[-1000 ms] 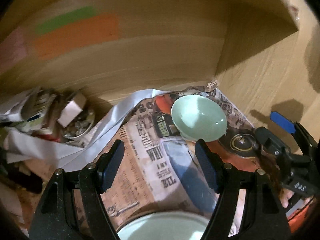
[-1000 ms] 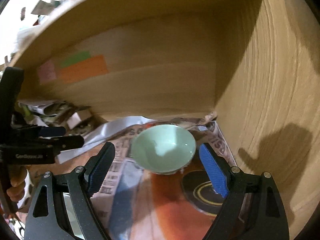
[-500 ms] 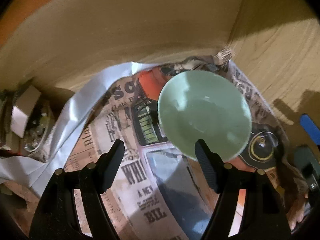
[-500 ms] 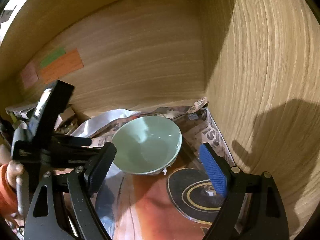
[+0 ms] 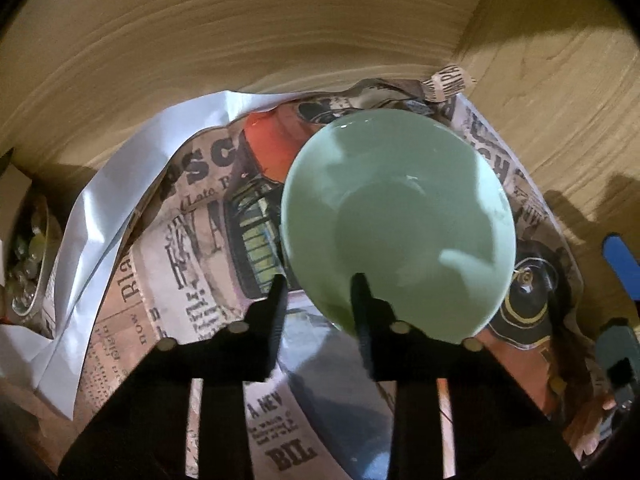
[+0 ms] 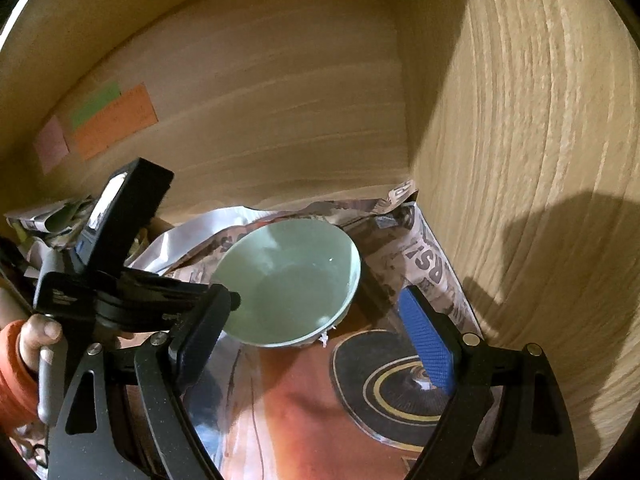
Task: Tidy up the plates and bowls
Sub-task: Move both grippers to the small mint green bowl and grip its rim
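A pale green bowl (image 5: 400, 224) sits on newspaper in the back right corner of a wooden cabinet; it also shows in the right wrist view (image 6: 288, 280). My left gripper (image 5: 320, 292) has closed in on the bowl's near left rim, one finger inside the bowl and one outside; from the right wrist view its tip (image 6: 234, 300) touches the rim. My right gripper (image 6: 316, 320) is open and empty, jaws wide, just in front of the bowl.
Newspaper (image 5: 192, 248) and a white paper sheet (image 5: 100, 220) line the shelf. A glass dish of small items (image 5: 28, 256) stands at the left. The cabinet's back wall (image 6: 260, 100) and right wall (image 6: 540, 160) are close. Coloured sticky notes (image 6: 108, 120) are on the back wall.
My left gripper moved forward to the bowl and narrowed its jaws over the rim. My right gripper has stayed open, shifting slightly closer.
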A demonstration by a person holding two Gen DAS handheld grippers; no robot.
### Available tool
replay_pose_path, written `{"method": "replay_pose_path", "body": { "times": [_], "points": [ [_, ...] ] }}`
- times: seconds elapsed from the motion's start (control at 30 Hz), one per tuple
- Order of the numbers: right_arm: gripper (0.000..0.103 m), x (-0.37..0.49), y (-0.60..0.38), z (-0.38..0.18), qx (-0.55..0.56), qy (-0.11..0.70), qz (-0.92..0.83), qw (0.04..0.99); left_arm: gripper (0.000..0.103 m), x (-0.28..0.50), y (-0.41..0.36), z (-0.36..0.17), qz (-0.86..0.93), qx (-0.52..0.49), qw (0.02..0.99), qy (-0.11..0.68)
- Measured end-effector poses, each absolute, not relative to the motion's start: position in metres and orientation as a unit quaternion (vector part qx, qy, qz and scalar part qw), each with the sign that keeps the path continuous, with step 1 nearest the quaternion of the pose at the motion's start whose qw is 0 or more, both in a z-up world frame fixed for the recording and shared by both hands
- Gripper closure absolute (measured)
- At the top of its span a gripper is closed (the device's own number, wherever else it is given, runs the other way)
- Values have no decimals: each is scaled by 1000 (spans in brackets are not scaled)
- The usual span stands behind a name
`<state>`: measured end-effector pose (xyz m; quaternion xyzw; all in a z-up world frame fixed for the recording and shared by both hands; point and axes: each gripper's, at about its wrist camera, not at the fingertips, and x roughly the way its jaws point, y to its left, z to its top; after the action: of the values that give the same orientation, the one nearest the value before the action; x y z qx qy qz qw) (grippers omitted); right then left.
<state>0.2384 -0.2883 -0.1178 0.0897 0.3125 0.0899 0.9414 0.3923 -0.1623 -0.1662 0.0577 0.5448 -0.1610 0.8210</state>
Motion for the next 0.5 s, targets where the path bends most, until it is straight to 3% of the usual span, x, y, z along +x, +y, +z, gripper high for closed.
{"method": "replay_pose_path", "body": {
  "times": [0.07, 0.5],
  "points": [
    [18, 240, -288, -120, 89, 317, 92, 940, 84, 390, -163, -163, -166, 64, 821, 543],
    [18, 255, -282, -134, 85, 347, 95, 929, 83, 354, -141, -161, -177, 102, 808, 553]
  ]
}}
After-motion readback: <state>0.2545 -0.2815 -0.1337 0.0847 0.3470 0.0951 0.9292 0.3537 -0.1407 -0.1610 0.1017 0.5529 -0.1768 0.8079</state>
